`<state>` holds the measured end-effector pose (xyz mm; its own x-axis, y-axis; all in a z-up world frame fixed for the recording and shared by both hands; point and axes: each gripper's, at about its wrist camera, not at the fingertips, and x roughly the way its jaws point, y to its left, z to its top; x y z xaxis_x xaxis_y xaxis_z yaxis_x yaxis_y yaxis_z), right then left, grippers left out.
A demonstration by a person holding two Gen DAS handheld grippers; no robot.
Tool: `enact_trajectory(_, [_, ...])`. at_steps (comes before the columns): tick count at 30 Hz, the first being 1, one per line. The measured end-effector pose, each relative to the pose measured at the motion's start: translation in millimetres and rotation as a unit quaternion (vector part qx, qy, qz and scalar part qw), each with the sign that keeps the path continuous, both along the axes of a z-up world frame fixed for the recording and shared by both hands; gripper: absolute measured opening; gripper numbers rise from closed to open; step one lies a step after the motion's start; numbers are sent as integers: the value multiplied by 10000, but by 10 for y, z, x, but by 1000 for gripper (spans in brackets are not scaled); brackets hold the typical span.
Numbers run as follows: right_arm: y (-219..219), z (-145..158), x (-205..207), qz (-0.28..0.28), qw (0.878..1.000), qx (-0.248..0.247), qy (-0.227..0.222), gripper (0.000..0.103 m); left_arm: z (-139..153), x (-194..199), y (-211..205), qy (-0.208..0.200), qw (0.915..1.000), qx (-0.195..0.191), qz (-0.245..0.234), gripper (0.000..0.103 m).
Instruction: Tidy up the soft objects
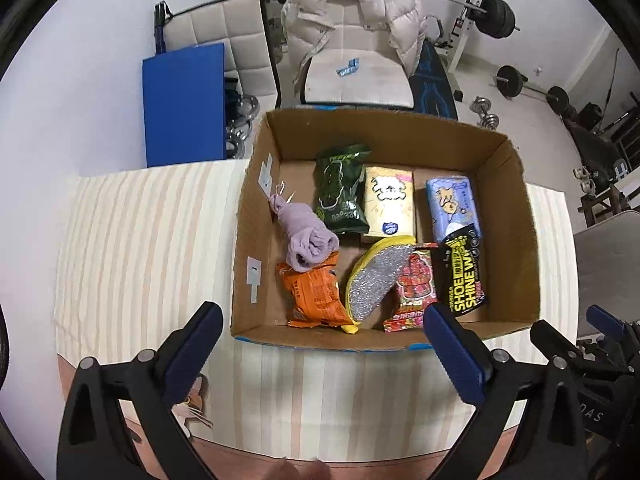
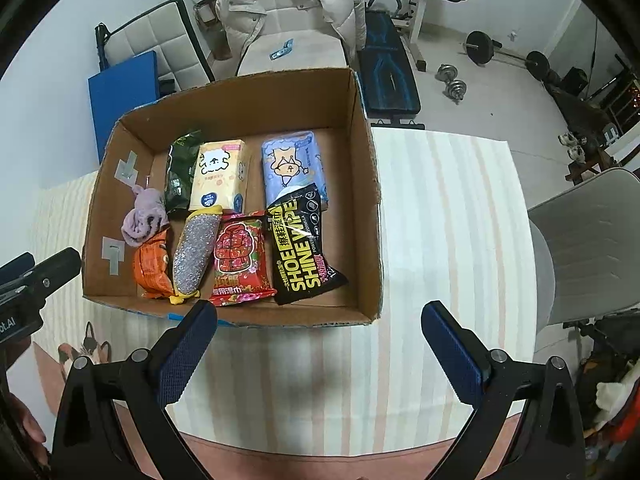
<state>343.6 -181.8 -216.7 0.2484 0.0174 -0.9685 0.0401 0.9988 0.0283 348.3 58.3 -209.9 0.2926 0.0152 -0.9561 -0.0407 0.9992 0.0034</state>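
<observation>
An open cardboard box (image 1: pixel 520 208) (image 2: pixel 368 184) stands on the striped table. It holds several soft items: a rolled purple cloth (image 1: pixel 306 236) (image 2: pixel 142 220), a green packet (image 1: pixel 340 188), a yellow tissue pack (image 1: pixel 388 200) (image 2: pixel 218 174), a blue tissue pack (image 1: pixel 452 206) (image 2: pixel 290 162), an orange packet (image 1: pixel 316 296) (image 2: pixel 152 266), a silver scouring sponge (image 1: pixel 376 280) (image 2: pixel 194 250), a red wipes pack (image 1: pixel 414 284) (image 2: pixel 238 258) and a black shoe-wipe pack (image 1: pixel 464 276) (image 2: pixel 302 248). My left gripper (image 1: pixel 322 328) and right gripper (image 2: pixel 318 330) are both open and empty, just before the box's near wall.
The striped tablecloth (image 1: pixel 140 240) (image 2: pixel 448 220) covers the table left and right of the box. Behind stand a chair with a white puffer jacket (image 1: pixel 352 20), a blue panel (image 1: pixel 184 104), a weight bench and barbells. A grey chair (image 2: pixel 592 240) is at the right.
</observation>
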Motion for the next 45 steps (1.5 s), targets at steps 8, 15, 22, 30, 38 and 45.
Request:
enact_trajectory(8, [-2,542,-290,112,9985,-120,-523,103,521,-391,-110,-487,9988,-17,2,103])
enact_trajectory(15, [41,1126,-851,326,9955,-63,-886,103,1059,-929,-113,-922,9957,-19,43,103])
enact_trajectory(22, [42,1599,-1389,339,9932,127,-1103,103,1476,-1476,-64,-1183,9929,-13,117,103])
enact_trajectory(30, [11,2171,-1939,415,9870,226,-1538,103,1862,-1970,-77,-1419,9897,-137,119,103])
enact_trajectory(38, [-29,2453,-2294,449,9848,296,-1654,103,2089,-2228,-148,-1510,9882,-237,41,103])
enact_trajectory(45, [-42,2523,-2379,354,9830,184,-1795,103,2027,-2263,-189,-1564,9876,-137,55,103])
